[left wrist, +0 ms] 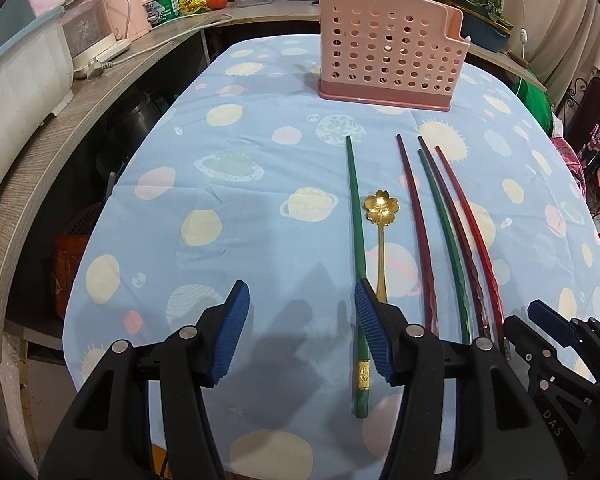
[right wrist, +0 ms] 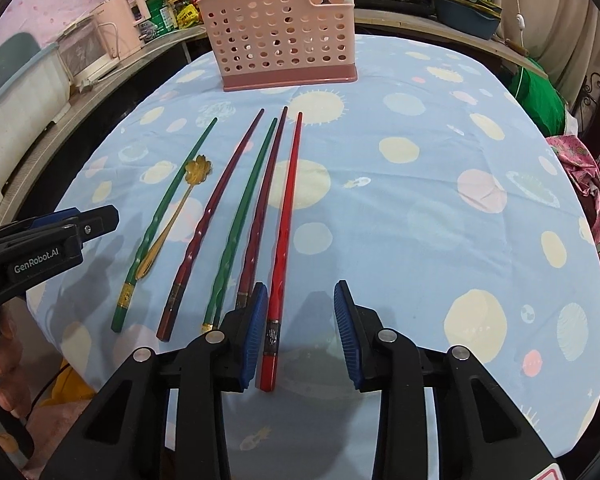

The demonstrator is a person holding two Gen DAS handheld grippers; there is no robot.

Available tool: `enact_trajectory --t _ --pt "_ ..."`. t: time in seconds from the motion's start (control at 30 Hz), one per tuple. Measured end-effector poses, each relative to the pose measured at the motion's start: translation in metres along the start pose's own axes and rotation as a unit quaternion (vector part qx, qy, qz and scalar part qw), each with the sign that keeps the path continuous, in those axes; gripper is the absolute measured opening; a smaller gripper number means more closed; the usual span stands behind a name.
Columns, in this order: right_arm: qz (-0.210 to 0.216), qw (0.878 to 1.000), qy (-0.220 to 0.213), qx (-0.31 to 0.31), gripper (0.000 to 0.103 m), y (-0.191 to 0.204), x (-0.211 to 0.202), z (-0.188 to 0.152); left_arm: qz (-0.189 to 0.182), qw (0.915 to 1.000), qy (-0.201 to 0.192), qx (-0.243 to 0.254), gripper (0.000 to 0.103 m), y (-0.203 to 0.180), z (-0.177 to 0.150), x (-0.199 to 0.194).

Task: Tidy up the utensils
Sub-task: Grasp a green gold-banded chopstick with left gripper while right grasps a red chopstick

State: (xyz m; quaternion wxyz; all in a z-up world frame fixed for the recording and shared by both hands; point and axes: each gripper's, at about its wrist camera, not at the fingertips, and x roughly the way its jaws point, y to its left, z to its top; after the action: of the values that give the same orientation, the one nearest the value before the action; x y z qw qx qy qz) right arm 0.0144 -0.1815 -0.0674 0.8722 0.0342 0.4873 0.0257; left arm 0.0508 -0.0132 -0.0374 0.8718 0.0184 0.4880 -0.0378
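My right gripper [right wrist: 300, 332] hung low over the near end of the red chopstick [right wrist: 286, 216], and that was the relation I cared about: the stick ran straight away from me, lengthwise along the line the fingers pointed, its butt end lying in the gap close against the left-hand pad, with open cloth between it and the other pad. The jaws stood apart and gripped nothing; neither pad pressed the stick as far as I could see. Just left of that gripper lay a maroon chopstick [right wrist: 266, 200], then a green one [right wrist: 244, 216] and another maroon one [right wrist: 216, 216], all fanned nearly parallel and pointing toward the pink rack [right wrist: 280, 36] far ahead. My left gripper [left wrist: 302, 332] was likewise spread wide and empty, with the lone green chopstick [left wrist: 356, 216] running ahead along its right finger, partly behind that pad rather than centred between the two, and the gold spoon [left wrist: 381, 216] just beyond it on the right. I judged the right hand the better placed: its stick already sat inside the gap, so closing across the short axis should catch it, though the maroon neighbour lay very near the outer side of the left pad. The left hand would need to shift right first.
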Motion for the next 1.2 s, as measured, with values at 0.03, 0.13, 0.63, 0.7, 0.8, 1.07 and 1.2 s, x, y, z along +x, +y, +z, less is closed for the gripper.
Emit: enact_trajectory --t 0.03,0.13,0.63,0.7,0.8,1.07,1.2 --pt "0.000 1.000 0.001 0.000 0.032 0.000 0.001 -0.001 -0.002 1.0000 0.000 0.000 0.052 0.000 -0.001 0.000" --pt "0.004 1.000 0.013 0.005 0.029 0.000 0.007 -0.003 -0.005 1.0000 0.005 0.004 0.052 -0.002 -0.003 0.000" --pt "-0.007 1.000 0.004 0.002 0.014 -0.004 0.007 -0.006 -0.012 0.9995 0.027 0.009 0.052 -0.012 -0.015 0.010" --pt "-0.008 1.000 0.004 0.000 0.014 -0.005 0.007 -0.006 -0.014 0.9994 0.032 0.007 0.052 -0.011 -0.017 0.013" --pt "-0.006 1.000 0.004 0.002 0.014 -0.006 0.006 -0.006 -0.016 0.9991 0.040 0.005 0.052 -0.009 -0.019 0.017" --pt "-0.005 1.000 0.005 0.002 0.014 -0.007 0.006 -0.006 -0.017 0.9986 0.050 0.010 0.052 -0.010 -0.027 0.021" --pt "-0.006 1.000 0.008 -0.004 0.014 -0.004 0.006 -0.007 -0.014 0.9988 0.044 0.018 0.052 -0.011 -0.029 0.020"
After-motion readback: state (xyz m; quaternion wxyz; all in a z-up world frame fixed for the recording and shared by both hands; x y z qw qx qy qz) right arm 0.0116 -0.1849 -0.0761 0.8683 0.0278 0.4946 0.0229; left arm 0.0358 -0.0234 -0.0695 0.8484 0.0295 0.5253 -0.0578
